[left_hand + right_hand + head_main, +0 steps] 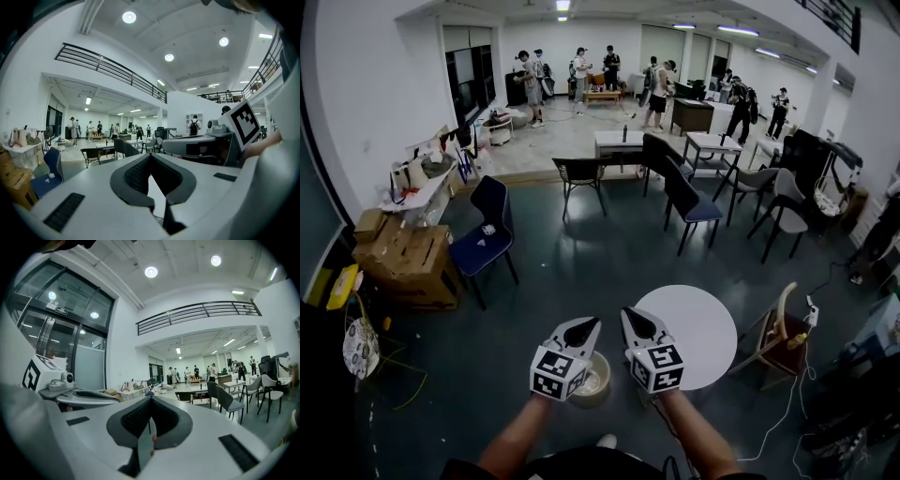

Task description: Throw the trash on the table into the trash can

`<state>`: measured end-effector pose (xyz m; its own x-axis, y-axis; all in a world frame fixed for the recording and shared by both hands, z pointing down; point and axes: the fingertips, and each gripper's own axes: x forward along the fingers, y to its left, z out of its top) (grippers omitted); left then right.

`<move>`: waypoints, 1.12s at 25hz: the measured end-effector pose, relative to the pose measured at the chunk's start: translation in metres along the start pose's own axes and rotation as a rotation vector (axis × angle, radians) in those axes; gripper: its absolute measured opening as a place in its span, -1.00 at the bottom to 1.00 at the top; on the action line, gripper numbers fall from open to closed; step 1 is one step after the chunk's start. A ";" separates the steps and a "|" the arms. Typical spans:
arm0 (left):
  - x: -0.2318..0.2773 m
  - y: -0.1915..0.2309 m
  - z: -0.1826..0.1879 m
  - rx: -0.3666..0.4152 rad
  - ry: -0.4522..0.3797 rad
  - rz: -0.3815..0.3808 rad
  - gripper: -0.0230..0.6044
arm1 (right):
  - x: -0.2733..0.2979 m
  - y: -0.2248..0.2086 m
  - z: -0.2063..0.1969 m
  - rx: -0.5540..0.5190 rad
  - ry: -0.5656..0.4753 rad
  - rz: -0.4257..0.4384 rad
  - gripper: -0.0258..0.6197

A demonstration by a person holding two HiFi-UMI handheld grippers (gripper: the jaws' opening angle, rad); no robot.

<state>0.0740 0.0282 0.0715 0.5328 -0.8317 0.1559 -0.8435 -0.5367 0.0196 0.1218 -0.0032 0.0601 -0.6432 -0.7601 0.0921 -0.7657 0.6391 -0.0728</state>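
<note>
left tongs (581,328) closed, the tips meeting and nothing seen between them. the trash can (600,382) sits below, in the gap between the two tongs, its left side hidden behind the left tongs; what is inside is too dim to make out. right tongs (637,321) closed too, tips together. the round white table (703,328) stands just right of them, its near edge partly covered by the right tongs.

The left claw (579,330) and right claw (639,323) have smooth, matt white plastic shells and dark ribbed pads (138,176). The round worktop (698,328) is smooth, matt white. The floor (581,272) has a dull sheen. The boxes (403,262) look like brown cardboard.
</note>
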 end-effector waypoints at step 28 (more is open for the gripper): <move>-0.242 -0.013 -0.012 0.037 -0.075 -0.006 -0.88 | -0.102 0.224 -0.014 0.010 -0.042 -0.042 -0.86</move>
<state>-0.0452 0.2384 0.0448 0.5429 -0.8358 0.0812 -0.8378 -0.5458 -0.0160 0.0163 0.2190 0.0482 -0.6099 -0.7907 0.0531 -0.7919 0.6054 -0.0801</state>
